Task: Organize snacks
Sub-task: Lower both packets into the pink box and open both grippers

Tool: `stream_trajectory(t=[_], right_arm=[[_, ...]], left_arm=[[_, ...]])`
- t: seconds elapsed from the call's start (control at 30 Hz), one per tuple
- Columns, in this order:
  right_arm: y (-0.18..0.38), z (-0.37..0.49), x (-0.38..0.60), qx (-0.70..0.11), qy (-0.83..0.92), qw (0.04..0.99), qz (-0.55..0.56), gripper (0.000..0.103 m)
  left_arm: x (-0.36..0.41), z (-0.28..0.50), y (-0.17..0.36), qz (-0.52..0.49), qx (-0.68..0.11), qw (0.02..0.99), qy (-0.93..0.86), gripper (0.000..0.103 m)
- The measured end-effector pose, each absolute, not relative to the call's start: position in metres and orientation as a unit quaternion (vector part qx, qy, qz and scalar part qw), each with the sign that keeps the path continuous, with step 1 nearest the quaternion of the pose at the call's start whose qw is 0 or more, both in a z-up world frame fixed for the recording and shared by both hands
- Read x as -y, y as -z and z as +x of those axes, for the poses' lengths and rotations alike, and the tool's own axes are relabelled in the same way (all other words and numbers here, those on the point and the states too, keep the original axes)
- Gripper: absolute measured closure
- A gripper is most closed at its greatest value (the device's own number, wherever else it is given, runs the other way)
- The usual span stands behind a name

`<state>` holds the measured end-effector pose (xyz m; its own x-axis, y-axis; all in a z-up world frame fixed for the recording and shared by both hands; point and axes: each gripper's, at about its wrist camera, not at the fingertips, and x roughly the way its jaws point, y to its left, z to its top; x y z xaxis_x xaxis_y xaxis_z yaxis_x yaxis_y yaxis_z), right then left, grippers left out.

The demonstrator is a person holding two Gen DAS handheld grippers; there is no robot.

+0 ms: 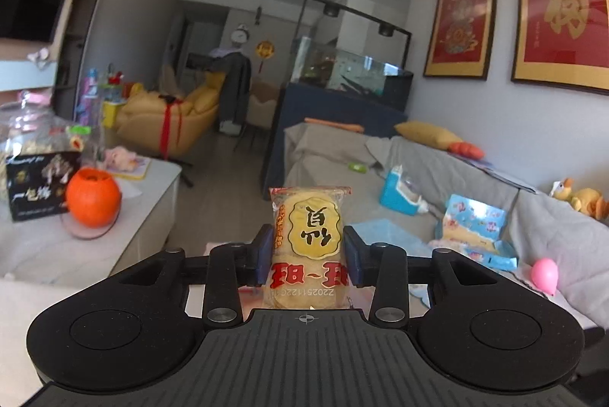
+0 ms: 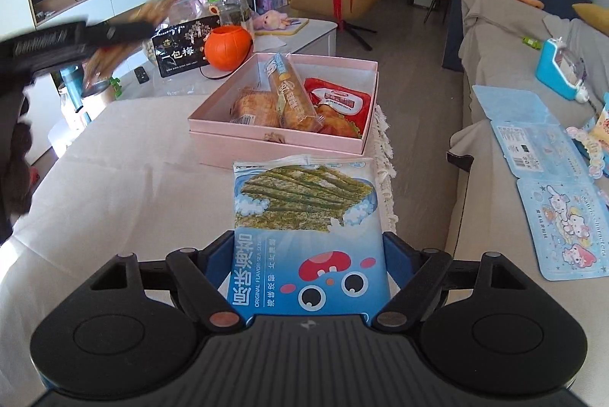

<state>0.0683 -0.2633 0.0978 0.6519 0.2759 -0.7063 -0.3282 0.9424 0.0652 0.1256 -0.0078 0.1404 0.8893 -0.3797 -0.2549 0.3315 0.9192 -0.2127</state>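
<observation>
My left gripper (image 1: 308, 251) is shut on a rice cracker packet (image 1: 309, 236) and holds it upright in the air, well above the table. That gripper shows blurred at the upper left of the right wrist view (image 2: 76, 38). My right gripper (image 2: 308, 251) is shut on a blue seaweed snack bag (image 2: 308, 228) that lies flat over the beige tablecloth (image 2: 133, 178). Just beyond the bag stands a pink box (image 2: 281, 140) holding a bread pack (image 2: 257, 108), a long pastry pack (image 2: 291, 95) and a red packet (image 2: 338, 102).
An orange pumpkin bucket (image 2: 227, 47), a black plum box (image 2: 184, 49) and glass jars (image 2: 182, 7) stand on the white cabinet at the left. A grey sofa (image 2: 495, 72) with blue packages (image 2: 548, 178) and toys runs along the right. The table edge with lace trim is right of the bag.
</observation>
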Motion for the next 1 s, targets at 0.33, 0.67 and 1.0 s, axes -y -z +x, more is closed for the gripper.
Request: stream_trajectory(t=[0.33, 0.67, 1.0], right_arm=[[-0.107, 0.100, 0.259, -0.344, -0.172, 0.923, -0.004, 0.022], [-0.116, 0.230, 0.199, -0.269, -0.107, 0.957, 0.020, 0.021], [-0.050, 0.256, 0.181, -0.345, -0.127, 0.930, 0.016, 0.015]], left_arm=[[-0.014, 0.163, -0.075, -0.167, -0.247, 0.941, 0.160, 0.061], [-0.013, 0.072, -0.040, -0.082, -0.273, 0.944, 0.168, 0.061], [-0.042, 0.062, -0.018, -0.080, -0.271, 0.950, 0.130, 0.061]])
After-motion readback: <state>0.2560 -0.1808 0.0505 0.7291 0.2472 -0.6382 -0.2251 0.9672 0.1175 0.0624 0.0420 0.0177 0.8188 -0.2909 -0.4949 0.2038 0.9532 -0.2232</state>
